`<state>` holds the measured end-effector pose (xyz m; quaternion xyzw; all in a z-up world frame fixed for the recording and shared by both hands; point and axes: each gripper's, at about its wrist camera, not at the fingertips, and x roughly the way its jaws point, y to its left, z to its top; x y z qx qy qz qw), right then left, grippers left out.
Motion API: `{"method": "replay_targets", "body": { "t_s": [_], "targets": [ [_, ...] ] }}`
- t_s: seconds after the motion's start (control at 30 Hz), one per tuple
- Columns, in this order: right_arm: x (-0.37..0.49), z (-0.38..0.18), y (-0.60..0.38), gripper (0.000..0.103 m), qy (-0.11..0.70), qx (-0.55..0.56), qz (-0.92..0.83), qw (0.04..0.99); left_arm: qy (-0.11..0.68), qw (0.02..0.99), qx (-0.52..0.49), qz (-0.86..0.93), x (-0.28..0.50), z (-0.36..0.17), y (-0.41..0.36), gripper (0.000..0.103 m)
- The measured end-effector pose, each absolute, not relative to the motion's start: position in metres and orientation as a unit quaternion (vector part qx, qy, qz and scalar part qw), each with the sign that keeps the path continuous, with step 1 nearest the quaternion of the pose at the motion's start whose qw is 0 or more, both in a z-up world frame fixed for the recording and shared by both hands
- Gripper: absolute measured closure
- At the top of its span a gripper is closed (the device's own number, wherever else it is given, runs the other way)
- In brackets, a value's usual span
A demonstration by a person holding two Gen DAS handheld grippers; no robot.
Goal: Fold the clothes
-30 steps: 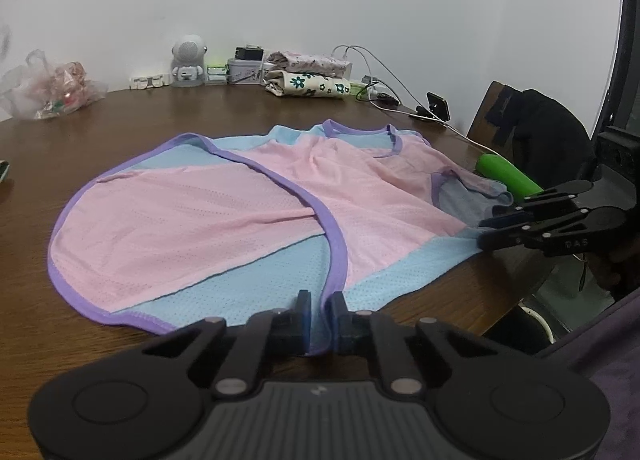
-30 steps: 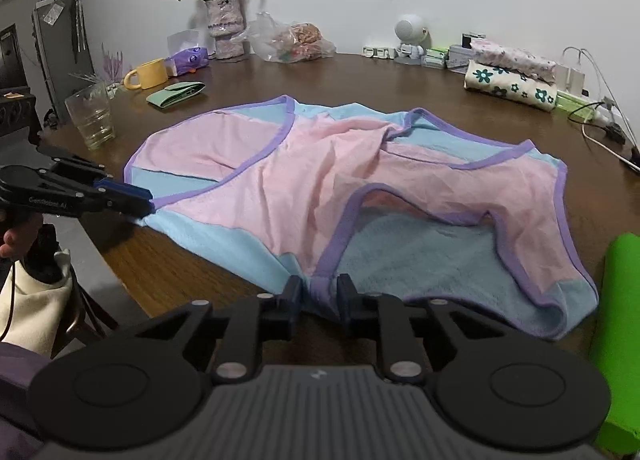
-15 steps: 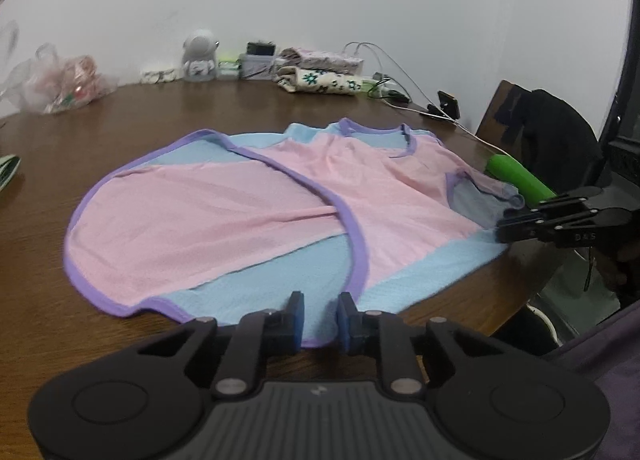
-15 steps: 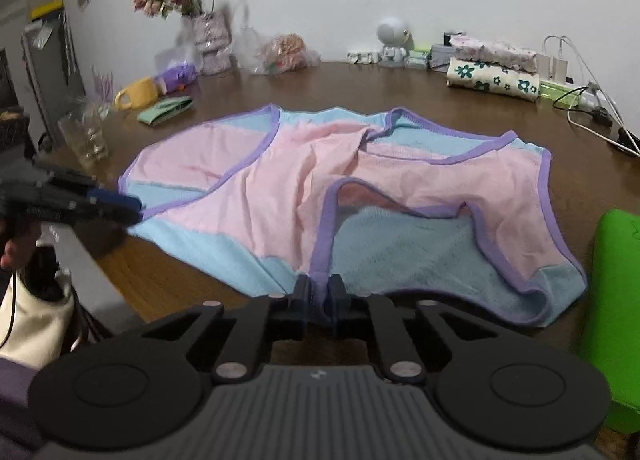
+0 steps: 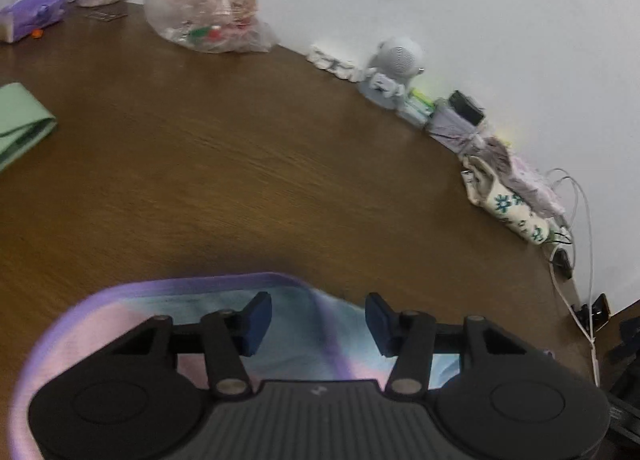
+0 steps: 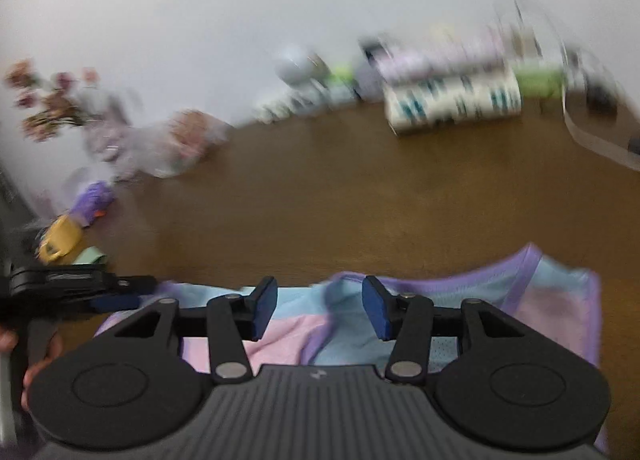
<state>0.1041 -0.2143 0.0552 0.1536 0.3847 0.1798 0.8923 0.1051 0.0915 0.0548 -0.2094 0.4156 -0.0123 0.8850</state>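
Left wrist view: we found the left gripper (image 5: pixel 318 320) with its 2 blue pads (image 5: pixel 256 322) spread, the jaws having just been opening, and nothing pinched between them. The pink, blue and purple-trimmed garment (image 5: pixel 168 300) lay flat on the brown table (image 5: pixel 240 163) directly beneath the pads, its purple edge curving just ahead of them. Along the far wall stood a clear plastic bag (image 5: pixel 208 15), a small white robot figure (image 5: pixel 394 71) and a floral fabric roll (image 5: pixel 508 207); a folded green cloth (image 5: pixel 20 119) lay at the left edge.

Right wrist view, heavily blurred: we saw the right gripper (image 6: pixel 318 310) likewise parted, its jaws having just been opening, with the garment (image 6: pixel 556 300) lying under and between the pads but not clamped. The left gripper (image 6: pixel 116 294) appeared at the left, at the garment's other end; whether it touched the cloth we could not tell. A yellow mug (image 6: pixel 60 238) sat near that edge.
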Motion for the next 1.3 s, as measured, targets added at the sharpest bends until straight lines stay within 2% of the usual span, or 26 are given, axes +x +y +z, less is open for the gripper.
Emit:
{"method": "replay_targets", "body": {
  "t_s": [0.07,0.1,0.23,0.27,0.3,0.37,0.47,0.57,0.6,0.63,1.03,1.13,1.2,1.23,1.3],
  "targets": [
    [0.117,0.04,-0.212,0.063,0.406,0.173,0.173,0.88,0.42,0.885,-0.199,-0.012,0.105,0.051,0.084,0.055],
    [0.117,0.035,-0.211,0.064,0.406,0.178,0.175,0.879,0.42,0.886,-0.193,-0.008,0.106,0.05,0.081,0.06],
    [0.119,0.026,-0.209,0.071,0.388,0.19,0.18,0.884,0.419,0.885,-0.204,0.003,0.107,0.043,0.081,0.066],
    [0.12,0.025,-0.209,0.071,0.385,0.189,0.18,0.886,0.418,0.884,-0.21,0.004,0.109,0.041,0.082,0.071],
    [0.121,0.024,-0.209,0.075,0.382,0.187,0.179,0.887,0.417,0.883,-0.215,0.005,0.11,0.04,0.083,0.081],
    [0.123,0.022,-0.21,0.082,0.382,0.196,0.186,0.884,0.416,0.882,-0.224,-0.004,0.111,0.037,0.084,0.091],
    [0.122,0.02,-0.212,0.084,0.373,0.205,0.187,0.885,0.412,0.88,-0.234,-0.014,0.112,0.033,0.084,0.1],
    [0.121,0.019,-0.214,0.093,0.368,0.211,0.185,0.886,0.397,0.884,-0.245,-0.009,0.109,0.03,0.086,0.102],
    [0.121,0.019,-0.215,0.1,0.367,0.214,0.184,0.887,0.392,0.885,-0.252,-0.007,0.107,0.03,0.088,0.103],
    [0.121,0.019,-0.215,0.101,0.363,0.211,0.183,0.889,0.387,0.885,-0.257,-0.004,0.106,0.03,0.09,0.103],
    [0.116,0.021,-0.219,0.099,0.349,0.195,0.135,0.907,0.371,0.886,-0.278,0.022,0.102,0.027,0.104,0.101],
    [0.108,0.03,-0.215,0.088,0.346,0.174,0.117,0.915,0.371,0.888,-0.271,0.016,0.098,0.032,0.103,0.091],
    [0.096,0.042,-0.212,0.072,0.337,0.161,0.119,0.92,0.371,0.89,-0.264,0.001,0.091,0.04,0.102,0.086],
    [0.088,0.05,-0.212,0.07,0.327,0.156,0.125,0.924,0.372,0.892,-0.257,-0.01,0.085,0.045,0.101,0.083],
    [0.067,0.068,-0.213,0.066,0.306,0.147,0.141,0.93,0.369,0.9,-0.227,-0.047,0.065,0.058,0.097,0.072]
  ]
}}
